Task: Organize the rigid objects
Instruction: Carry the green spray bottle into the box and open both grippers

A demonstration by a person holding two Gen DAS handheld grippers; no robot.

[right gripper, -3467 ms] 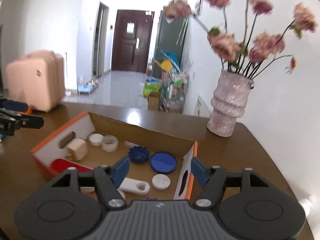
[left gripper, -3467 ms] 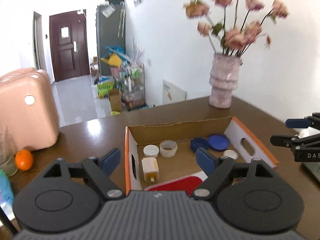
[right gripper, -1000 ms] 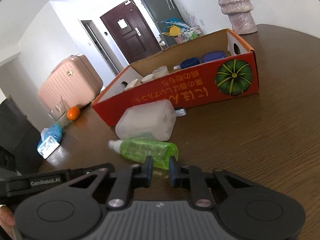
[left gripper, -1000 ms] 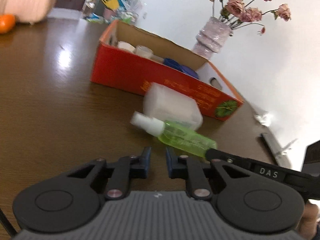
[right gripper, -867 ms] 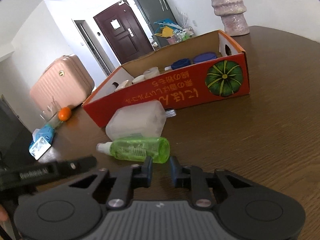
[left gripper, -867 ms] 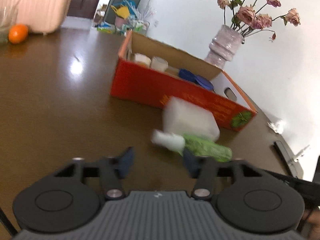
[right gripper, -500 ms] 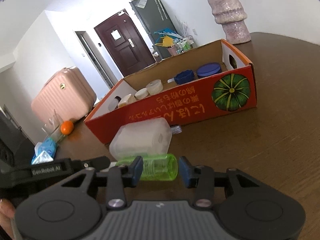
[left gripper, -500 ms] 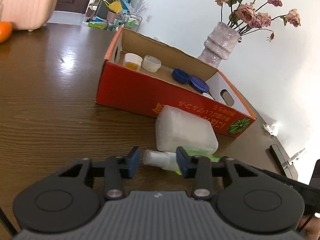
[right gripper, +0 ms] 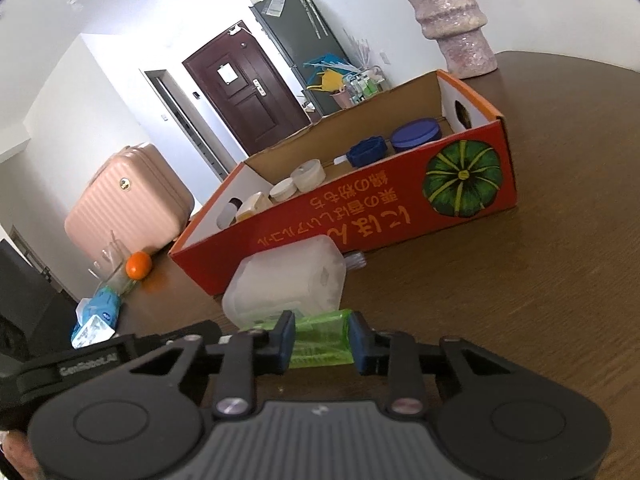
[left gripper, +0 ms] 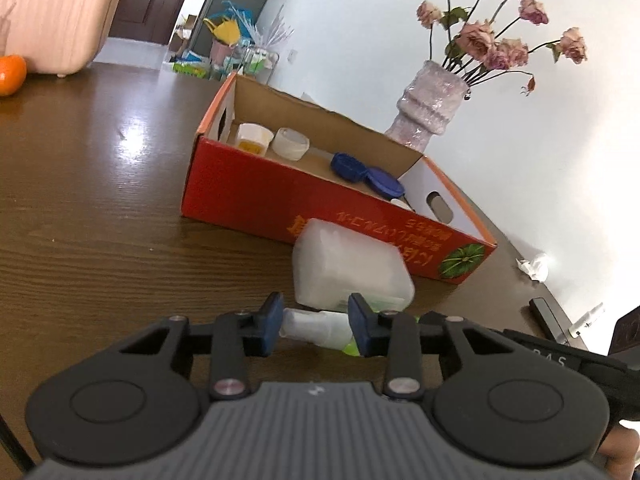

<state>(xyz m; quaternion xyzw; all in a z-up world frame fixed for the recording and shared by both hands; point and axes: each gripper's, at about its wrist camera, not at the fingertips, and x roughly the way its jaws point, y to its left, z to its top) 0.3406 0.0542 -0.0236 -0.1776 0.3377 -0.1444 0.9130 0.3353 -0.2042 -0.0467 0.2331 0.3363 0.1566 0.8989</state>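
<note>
Right wrist view: the translucent green plastic spray bottle (right gripper: 320, 342) lies on its side on the dark brown wooden table (right gripper: 540, 280), directly ahead of the tool, and its flat base end is pinched between the 2 blue pads of the right gripper (right gripper: 321, 343), whose jaws have just been closing onto it. In the left wrist view the bottle's white cap end (left gripper: 316, 326) sits between the pads of the left gripper (left gripper: 316, 328); the right-hand pad touches it, while contact on the other side cannot be confirmed, so a firm hold there cannot be told. Just beyond the bottle, and touching it, a frosted white rectangular plastic container (right gripper: 286, 284) lies on its side. Further ahead stands the open red cardboard box with a green pumpkin print (right gripper: 400, 204), in which 2 blue lids (right gripper: 396, 142) and several white caps (right gripper: 296, 184) are already gathered. Beyond the box a pink ribbed vase (right gripper: 452, 20) is seen.

The step in hand is judged to be securing the bottle for transfer into the box. It would be done well if both ends are gripped evenly before lifting, the bottle is kept level, and it is raised straight up so the frosted container is not dragged. The near box wall should be cleared fully before lowering.
</note>
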